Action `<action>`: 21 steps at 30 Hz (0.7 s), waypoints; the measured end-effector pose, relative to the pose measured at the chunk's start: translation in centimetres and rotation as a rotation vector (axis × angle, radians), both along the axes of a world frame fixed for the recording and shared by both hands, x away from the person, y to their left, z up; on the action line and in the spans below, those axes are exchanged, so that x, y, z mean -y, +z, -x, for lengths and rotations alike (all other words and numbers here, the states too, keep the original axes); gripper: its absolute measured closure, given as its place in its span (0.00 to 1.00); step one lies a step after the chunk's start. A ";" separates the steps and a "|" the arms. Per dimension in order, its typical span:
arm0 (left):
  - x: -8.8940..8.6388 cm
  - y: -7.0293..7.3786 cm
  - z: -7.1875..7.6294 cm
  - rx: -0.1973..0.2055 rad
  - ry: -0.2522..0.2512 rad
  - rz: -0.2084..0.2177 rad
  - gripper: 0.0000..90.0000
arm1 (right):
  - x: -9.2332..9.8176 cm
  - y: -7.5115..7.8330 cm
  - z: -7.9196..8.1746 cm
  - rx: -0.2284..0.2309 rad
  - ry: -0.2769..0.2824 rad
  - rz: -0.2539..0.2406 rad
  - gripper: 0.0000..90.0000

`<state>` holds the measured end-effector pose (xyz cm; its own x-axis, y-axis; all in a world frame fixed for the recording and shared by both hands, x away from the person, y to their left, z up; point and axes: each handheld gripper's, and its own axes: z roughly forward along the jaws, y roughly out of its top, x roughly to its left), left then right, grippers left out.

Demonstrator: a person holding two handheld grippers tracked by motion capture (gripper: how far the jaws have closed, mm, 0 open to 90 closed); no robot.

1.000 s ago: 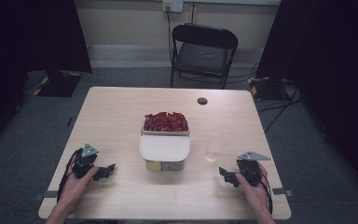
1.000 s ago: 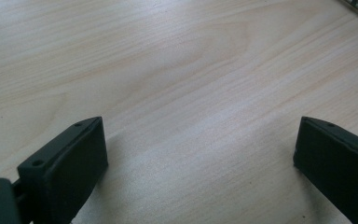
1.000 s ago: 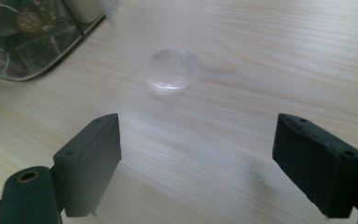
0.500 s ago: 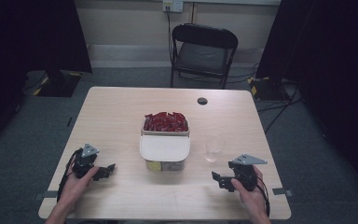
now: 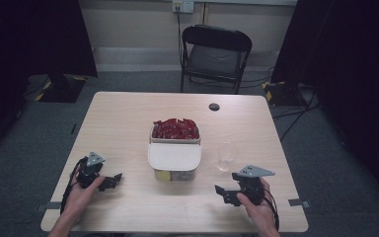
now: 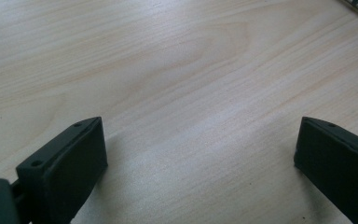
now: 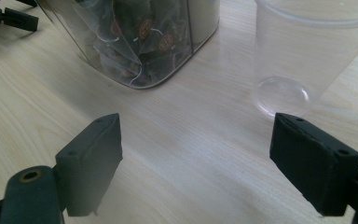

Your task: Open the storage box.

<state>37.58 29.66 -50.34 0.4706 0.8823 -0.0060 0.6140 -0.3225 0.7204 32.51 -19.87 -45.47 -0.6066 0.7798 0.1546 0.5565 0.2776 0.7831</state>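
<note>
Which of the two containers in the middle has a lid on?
The nearer clear container, holding tea bags, wears a white lid; the farther one is open, showing red packets.

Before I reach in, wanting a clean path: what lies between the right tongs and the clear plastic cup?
Bare light wooden table, in the right gripper view.

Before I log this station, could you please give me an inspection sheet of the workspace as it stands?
Surface: light wood table, bare around the grippers.
Job's things: clear plastic cup, upright and empty; clear container of tea bags with a white lid; behind it a tray of red packets.
Clutter: small dark round thing near the far edge.
Grippers: left gripper open, over bare table; right gripper open, facing the cup and the container, touching neither.
Cables: black cables trail from both grippers toward the person.
Surroundings: black folding chair, grey floor, dark curtains.
</note>
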 end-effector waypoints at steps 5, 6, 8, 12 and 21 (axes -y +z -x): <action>0.1 0.0 -0.1 0.002 0.003 -0.003 0.02 | -1.0 0.1 0.1 0.018 0.058 0.005 0.20; 0.0 0.0 -0.1 -0.001 -0.006 -0.016 0.01 | -1.4 0.1 0.1 0.022 0.071 0.006 0.20; 0.0 0.0 -0.1 -0.004 -0.007 -0.015 0.01 | -2.6 0.1 0.1 0.026 0.102 0.006 0.21; 0.0 0.0 -0.1 -0.004 -0.008 -0.015 0.01 | -3.5 0.1 -0.1 0.025 0.124 0.007 0.21; 0.0 0.0 -0.1 -0.004 -0.007 -0.015 0.01 | -6.0 0.5 -1.0 0.041 0.169 0.010 0.21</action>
